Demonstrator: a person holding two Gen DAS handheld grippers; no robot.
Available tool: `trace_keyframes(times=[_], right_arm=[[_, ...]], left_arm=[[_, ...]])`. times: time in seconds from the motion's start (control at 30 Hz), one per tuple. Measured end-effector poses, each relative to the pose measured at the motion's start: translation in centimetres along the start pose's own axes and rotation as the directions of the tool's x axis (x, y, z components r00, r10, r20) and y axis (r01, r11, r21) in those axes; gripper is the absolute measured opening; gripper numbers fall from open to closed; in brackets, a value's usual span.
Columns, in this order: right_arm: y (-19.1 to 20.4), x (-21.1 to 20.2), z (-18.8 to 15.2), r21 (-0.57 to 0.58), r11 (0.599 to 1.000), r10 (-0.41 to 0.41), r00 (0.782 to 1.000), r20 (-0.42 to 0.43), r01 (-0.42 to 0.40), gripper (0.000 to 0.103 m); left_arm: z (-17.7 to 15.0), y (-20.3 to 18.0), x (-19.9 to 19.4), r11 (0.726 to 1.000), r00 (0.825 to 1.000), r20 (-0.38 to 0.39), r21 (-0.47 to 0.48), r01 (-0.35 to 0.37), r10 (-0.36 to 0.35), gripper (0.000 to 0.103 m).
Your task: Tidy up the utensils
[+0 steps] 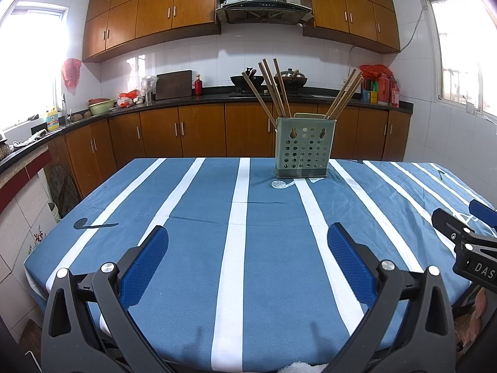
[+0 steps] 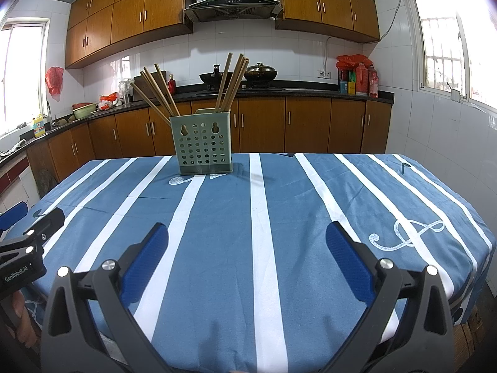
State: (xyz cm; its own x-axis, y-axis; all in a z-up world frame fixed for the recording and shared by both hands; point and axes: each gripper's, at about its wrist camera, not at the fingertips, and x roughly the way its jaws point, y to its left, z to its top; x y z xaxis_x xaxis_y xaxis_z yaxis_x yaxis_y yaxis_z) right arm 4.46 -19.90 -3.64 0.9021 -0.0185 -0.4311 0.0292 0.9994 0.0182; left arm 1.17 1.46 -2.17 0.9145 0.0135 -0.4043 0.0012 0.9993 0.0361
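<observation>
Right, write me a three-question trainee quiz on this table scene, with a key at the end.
1. True or false: the left claw is shut on a chopstick.
2. The chopsticks stand in: A) one bundle, B) two groups leaning apart, C) flat on the tablecloth.
3. Fill in: the green holder has round ____ in the side facing the cameras.

Key
1. False. Both the left claw and the right claw are open and hold nothing.
2. B. One group leans left, the other right.
3. Holes.
</observation>
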Motion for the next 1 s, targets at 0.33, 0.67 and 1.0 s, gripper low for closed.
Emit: trace_keyframes(times=[0.33, 0.67, 1.0], right_arm=[[0.0, 0.0, 0.02, 0.001, 1.0, 0.0, 1.0, 0.001, 0.0, 0.099], [0.13, -0.03, -0.07, 0.001, 1.0, 0.0, 1.0, 0.001, 0.0, 0.099], [0.29, 0.03, -0.07, 0.003, 1.0, -0.001, 1.0, 0.0, 0.001, 0.099]], left_arm=[[0.02, -0.05, -0.01, 1.0, 1.0, 0.0, 0.0, 0.0, 0.0, 0.101], [0.14, -0.14, 0.07, 1.0, 1.0, -0.001, 0.001, 0.001, -0.001, 0.101], [0.19, -0.04, -0.05, 1.0, 1.0, -0.001, 0.006, 0.014, -0.014, 0.101]])
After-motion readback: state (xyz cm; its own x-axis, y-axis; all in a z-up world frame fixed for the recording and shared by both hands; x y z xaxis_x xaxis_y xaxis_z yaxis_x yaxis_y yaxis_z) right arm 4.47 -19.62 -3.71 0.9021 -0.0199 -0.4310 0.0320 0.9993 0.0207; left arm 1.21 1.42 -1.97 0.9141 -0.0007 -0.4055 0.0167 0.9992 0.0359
